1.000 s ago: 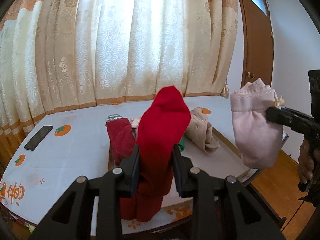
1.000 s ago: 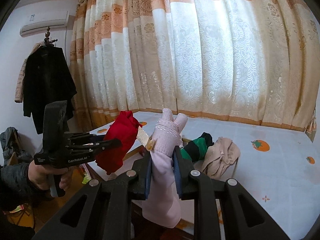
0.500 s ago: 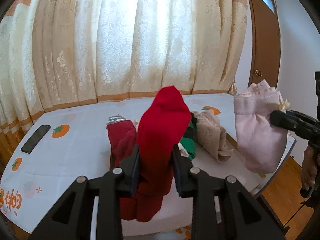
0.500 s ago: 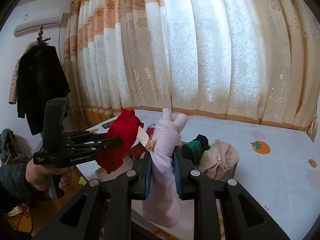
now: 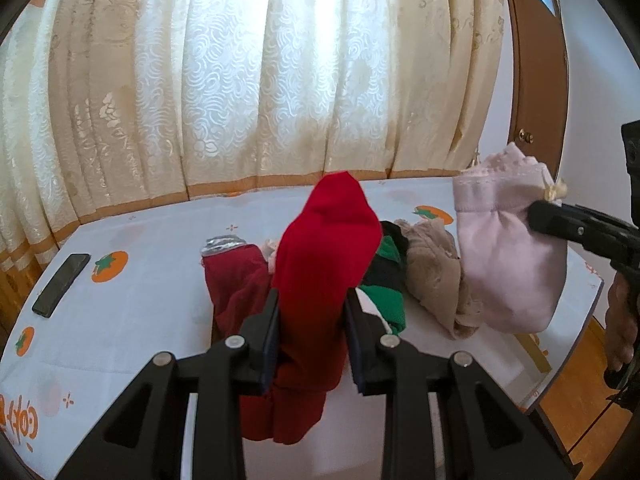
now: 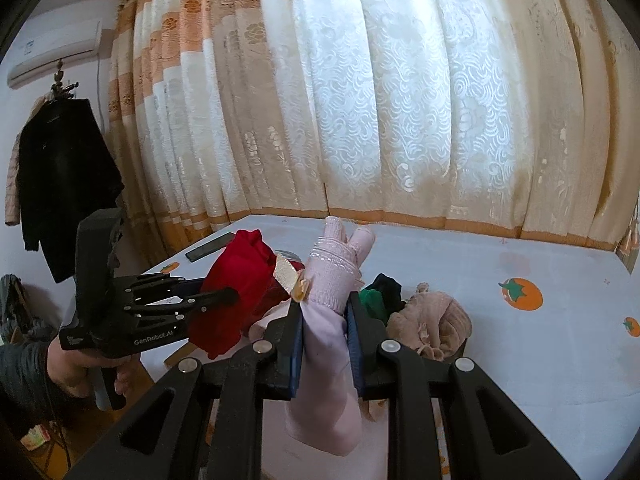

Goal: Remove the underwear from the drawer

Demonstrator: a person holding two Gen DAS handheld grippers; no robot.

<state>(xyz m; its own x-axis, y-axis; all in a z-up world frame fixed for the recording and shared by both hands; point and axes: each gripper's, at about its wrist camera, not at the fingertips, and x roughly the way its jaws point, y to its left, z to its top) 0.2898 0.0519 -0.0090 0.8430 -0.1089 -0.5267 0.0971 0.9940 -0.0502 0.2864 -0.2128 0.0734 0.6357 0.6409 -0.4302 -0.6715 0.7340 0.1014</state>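
Underwear in two colours hangs in the air. From the left wrist, the left gripper point(image 5: 311, 334) is clamped on the red underwear point(image 5: 320, 280), lifted clear above the tabletop point(image 5: 140, 300), likely so it comes free of the drawer; the right gripper point(image 5: 538, 210) pinches the pink underwear point(image 5: 512, 264). From the right wrist, the same pink piece sits squeezed between its jaws. The drawer itself is mostly hidden under a beige garment point(image 6: 428, 320) and green cloth point(image 6: 372, 300)
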